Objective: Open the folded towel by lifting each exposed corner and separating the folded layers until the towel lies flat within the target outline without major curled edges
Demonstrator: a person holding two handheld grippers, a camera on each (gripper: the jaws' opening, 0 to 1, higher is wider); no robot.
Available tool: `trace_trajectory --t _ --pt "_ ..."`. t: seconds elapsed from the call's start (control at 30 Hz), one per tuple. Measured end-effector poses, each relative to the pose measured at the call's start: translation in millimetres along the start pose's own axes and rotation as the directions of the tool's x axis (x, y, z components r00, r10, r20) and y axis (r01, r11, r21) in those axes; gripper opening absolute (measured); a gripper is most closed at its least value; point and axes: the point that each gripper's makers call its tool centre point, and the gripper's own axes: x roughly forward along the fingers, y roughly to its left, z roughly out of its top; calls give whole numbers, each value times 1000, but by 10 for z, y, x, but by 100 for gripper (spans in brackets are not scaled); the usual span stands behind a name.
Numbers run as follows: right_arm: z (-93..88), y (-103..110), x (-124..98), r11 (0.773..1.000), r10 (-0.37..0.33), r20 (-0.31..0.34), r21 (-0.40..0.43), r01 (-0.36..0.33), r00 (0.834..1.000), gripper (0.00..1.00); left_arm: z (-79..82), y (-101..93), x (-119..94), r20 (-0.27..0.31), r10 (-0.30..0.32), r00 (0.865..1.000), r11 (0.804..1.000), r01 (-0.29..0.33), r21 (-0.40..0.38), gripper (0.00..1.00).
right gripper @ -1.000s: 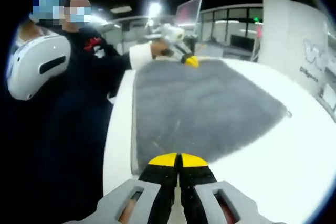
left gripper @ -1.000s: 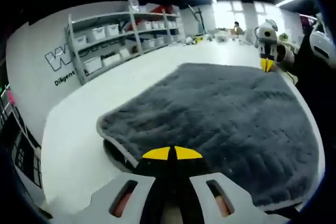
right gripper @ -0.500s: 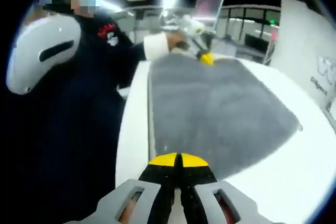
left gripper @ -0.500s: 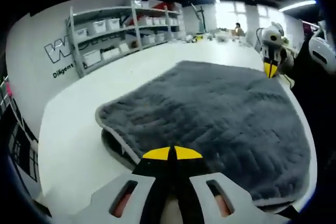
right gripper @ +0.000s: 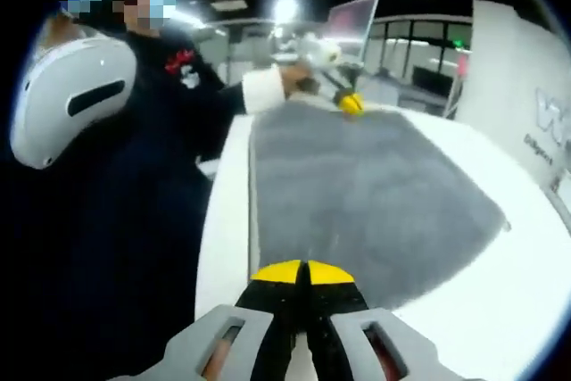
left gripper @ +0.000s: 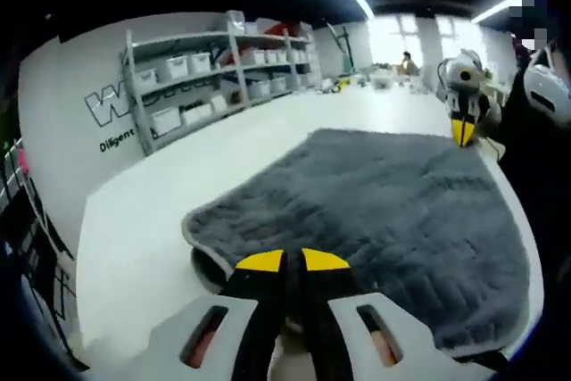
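Just ahead of the left tongs (left gripper: 293, 260), the grey towel (left gripper: 384, 211) spreads away across the white tabletop (left gripper: 143, 229), its near corner raised so that a pale-edged fold and a shadowed gap show beneath it. The yellow tips sit closed together at that corner; whether cloth is pinched between them I cannot tell. The right tongs (right gripper: 305, 271) are likewise closed at the opposite corner, the towel running forward from them toward the far edge, where the left tongs show again in a person's hand (right gripper: 290, 82). No target outline is visible around the towel.

To do this step well, I judge both corners should be drawn apart evenly and kept low, so the upper layer slides off the lower one rather than dragging the whole towel. The lifted near corner should be laid down outward, not dropped, or its edge may curl under.

Beyond the left tongs and off to their left, shelves (left gripper: 192, 64) hold white bins (left gripper: 165, 120); their contents are too small to tell.
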Motion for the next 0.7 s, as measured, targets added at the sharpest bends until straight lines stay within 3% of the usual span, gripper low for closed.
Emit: trace_trajectory --t 0.17,0.23,0.33,0.43,0.7 --pt "-61 17 45 1000 -2 -20 -20 2 1000 0 -121 -271 65 -56 -125 991 992 126 8 12" --pt "-78 35 75 1000 1 -24 -26 -2 1000 0 -230 -281 101 -110 -116 987 991 122 48 12" --pt "-85 31 96 1000 -1 -20 -28 0 1000 0 -403 -250 146 -184 -103 977 993 112 36 13" --pt "-80 29 108 1000 -6 -17 -18 6 1000 0 -400 -211 131 -175 -102 979 995 105 3 10" --pt "-20 68 198 999 -14 -10 -36 14 1000 0 -437 -157 71 -192 -86 978 996 92 21 6"
